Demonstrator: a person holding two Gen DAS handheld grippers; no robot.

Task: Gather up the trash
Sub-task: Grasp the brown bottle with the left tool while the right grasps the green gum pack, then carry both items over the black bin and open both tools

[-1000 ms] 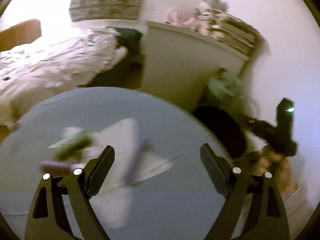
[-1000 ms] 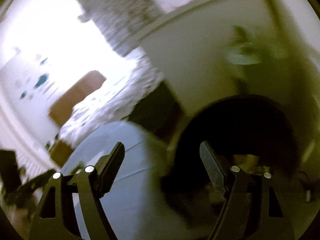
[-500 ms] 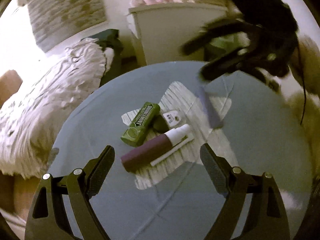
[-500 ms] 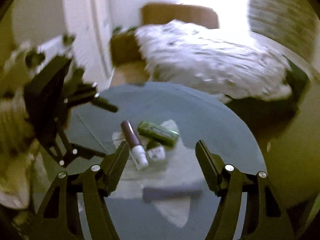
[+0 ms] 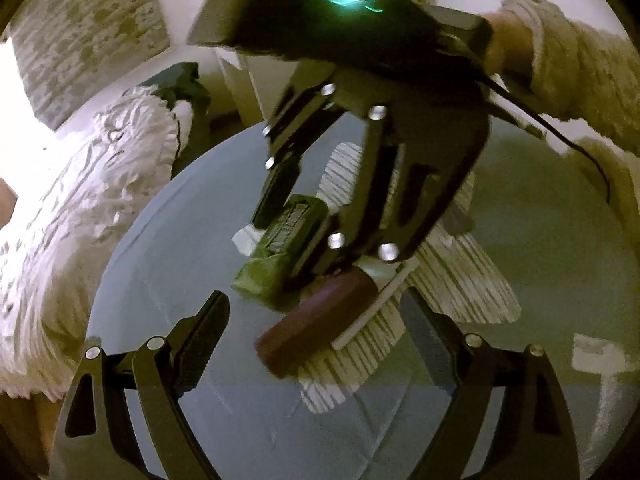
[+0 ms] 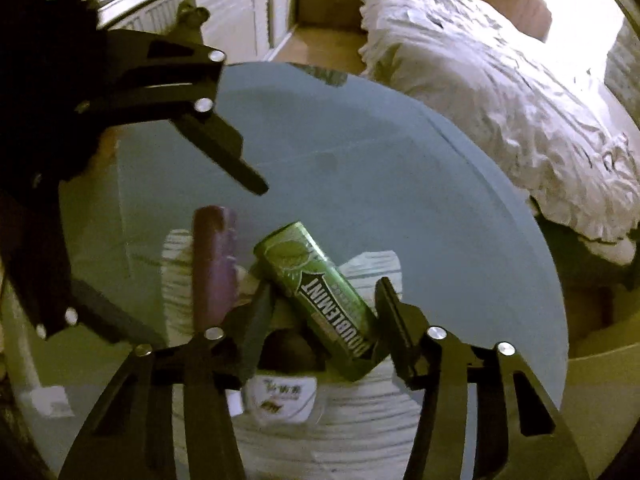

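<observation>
On the round blue-grey bench point(image 6: 360, 152), a striped white cloth point(image 6: 360, 432) is spread, and the trash is gathered on it. In the right wrist view, from left to right, a maroon tube point(image 6: 214, 264), a small white sachet point(image 6: 286, 398) and a green Doublemint gum pack point(image 6: 320, 292) are seen. The right hand-held gripper point(image 6: 324, 320) is lowered over the gum pack, with 1 finger on each side of it; its jaws are closing, and the pads are not yet seen pressing on the pack. The left hand-held gripper point(image 5: 316, 320) is held spread wide just above the maroon tube, with nothing pinched. A rumpled white bed point(image 6: 500, 80) is seen beyond the bench.
</observation>
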